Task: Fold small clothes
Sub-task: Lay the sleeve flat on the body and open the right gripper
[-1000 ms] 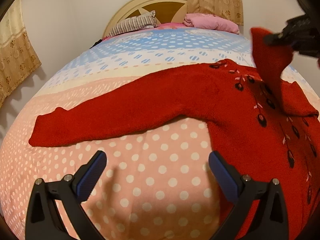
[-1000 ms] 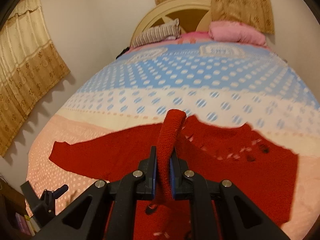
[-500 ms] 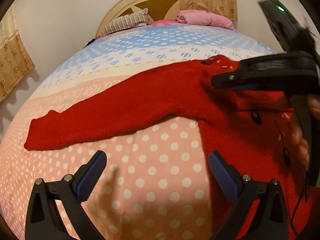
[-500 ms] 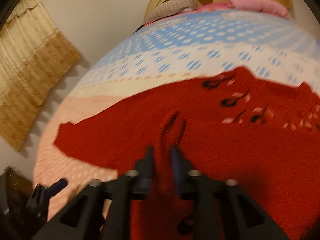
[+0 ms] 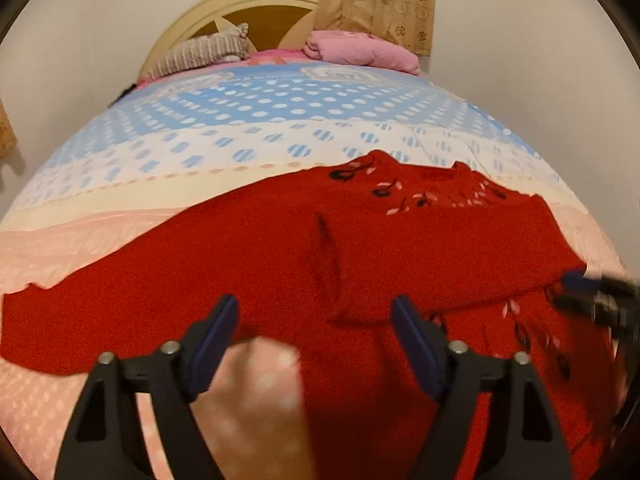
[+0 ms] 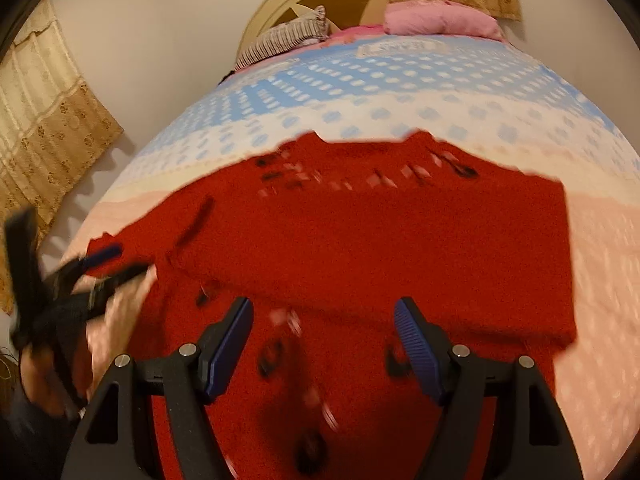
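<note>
A red knit sweater (image 5: 280, 248) with black and pink embroidery lies flat on the polka-dot bed; it also fills the right wrist view (image 6: 380, 248). Its right sleeve (image 6: 360, 240) lies folded across the chest, the cuff end near the middle (image 5: 324, 236). Its left sleeve (image 5: 80, 312) stretches out to the left. My left gripper (image 5: 316, 336) is open and empty, just above the sweater near the left armpit. My right gripper (image 6: 324, 336) is open and empty over the lower body; it shows blurred at the right edge of the left wrist view (image 5: 592, 300).
The bed cover (image 5: 280, 120) is pink, cream and blue with dots. A striped pillow (image 5: 200, 54) and a pink folded blanket (image 5: 360, 50) lie by the headboard (image 5: 256, 16). Walls close both sides, with a curtain (image 6: 44, 128) on the left.
My right gripper carried the right sleeve across the chest, let it go and opened, then drew back. My left gripper moved forward and right over the sweater.
</note>
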Tool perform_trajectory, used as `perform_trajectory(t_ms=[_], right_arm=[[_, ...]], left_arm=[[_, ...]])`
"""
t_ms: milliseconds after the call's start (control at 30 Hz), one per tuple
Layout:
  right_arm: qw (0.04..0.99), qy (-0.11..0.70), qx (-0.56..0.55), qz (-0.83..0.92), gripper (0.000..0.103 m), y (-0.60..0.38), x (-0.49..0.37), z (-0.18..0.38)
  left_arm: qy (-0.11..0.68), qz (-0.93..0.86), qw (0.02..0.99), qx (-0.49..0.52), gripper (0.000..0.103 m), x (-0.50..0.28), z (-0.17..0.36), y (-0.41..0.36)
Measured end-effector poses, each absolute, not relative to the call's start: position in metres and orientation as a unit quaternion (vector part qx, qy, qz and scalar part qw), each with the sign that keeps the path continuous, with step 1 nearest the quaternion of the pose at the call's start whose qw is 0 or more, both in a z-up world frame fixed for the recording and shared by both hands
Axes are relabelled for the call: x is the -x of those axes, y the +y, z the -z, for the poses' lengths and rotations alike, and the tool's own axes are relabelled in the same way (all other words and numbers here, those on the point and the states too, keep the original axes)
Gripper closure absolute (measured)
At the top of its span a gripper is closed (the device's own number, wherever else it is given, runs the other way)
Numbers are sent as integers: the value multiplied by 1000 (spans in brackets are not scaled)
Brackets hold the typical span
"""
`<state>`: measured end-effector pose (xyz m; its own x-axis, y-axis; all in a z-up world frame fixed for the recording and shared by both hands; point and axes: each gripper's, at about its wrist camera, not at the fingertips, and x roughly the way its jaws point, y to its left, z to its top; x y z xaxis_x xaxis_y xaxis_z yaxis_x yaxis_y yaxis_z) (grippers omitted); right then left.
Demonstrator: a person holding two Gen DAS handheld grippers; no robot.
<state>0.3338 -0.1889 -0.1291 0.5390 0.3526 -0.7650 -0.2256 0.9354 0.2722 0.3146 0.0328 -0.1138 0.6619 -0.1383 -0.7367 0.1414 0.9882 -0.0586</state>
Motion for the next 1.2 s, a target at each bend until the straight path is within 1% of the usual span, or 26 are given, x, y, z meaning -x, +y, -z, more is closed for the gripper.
perform_trajectory(t_ms=[67, 133, 167, 200, 233, 267, 300, 333, 367, 467, 533, 600, 667, 700, 767, 867, 1000, 1100, 1133, 1167, 1200], right_arm=[[877, 451, -61, -155, 29, -199, -323, 134], [885, 440, -62, -141, 29, -212, -321, 131], [888, 434, -71, -136, 29, -223, -323, 129], [891, 427, -90, -126, 29, -238, -326, 126], [893, 421, -109, -118, 29, -251, -330, 123], [894, 413, -132, -111, 29, -269, -335, 120], [895, 408, -141, -109, 29, -277, -338, 118], [897, 402, -149, -110, 29, -287, -343, 116], [898, 400, -150, -109, 29, -290, -346, 115], [895, 399, -150, -130, 29, -289, -356, 117], [876, 431, -154, -155, 29, -276, -365, 136], [861, 460, -150, -157, 29, -260, -365, 159], [876, 447, -90, -157, 28, -237, -354, 156], [873, 450, -83, -170, 28, -231, -351, 153], [870, 450, -97, -178, 28, -231, -352, 146], [888, 430, -94, -129, 28, -244, -362, 128], [884, 433, -115, -130, 28, -238, -383, 125], [851, 485, -93, -177, 28, -196, -398, 152], [853, 484, -73, -180, 28, -179, -395, 157], [863, 474, -24, -173, 28, -161, -390, 155], [861, 474, -8, -184, 28, -151, -387, 153]], left_arm=[[408, 68, 910, -7, 26, -327, 122, 24], [419, 51, 906, -15, 34, -341, 133, 18], [429, 46, 902, -14, 45, -347, 139, 17], [440, 41, 897, -12, 48, -351, 145, 17], [443, 37, 896, -8, 48, -352, 147, 18], [441, 27, 897, -6, 46, -350, 147, 19], [440, 3, 898, -18, 37, -346, 146, 20], [438, -10, 898, -25, 31, -345, 146, 21], [435, -19, 900, -28, 28, -341, 146, 22], [436, -12, 900, -16, 27, -336, 151, 30], [438, -14, 899, -15, 27, -334, 151, 32], [436, -21, 899, -22, 23, -332, 152, 31], [437, -25, 899, -22, 20, -332, 154, 33], [438, -27, 899, -18, 18, -332, 154, 35], [439, -24, 898, -8, 17, -333, 155, 39], [438, -25, 899, 0, 16, -333, 155, 41], [429, -35, 903, -2, 16, -329, 153, 41], [428, -38, 903, -1, 16, -330, 153, 42], [428, -39, 903, 1, 16, -329, 153, 43], [428, -40, 903, 5, 16, -328, 154, 45], [428, -40, 903, 8, 14, -329, 154, 46]])
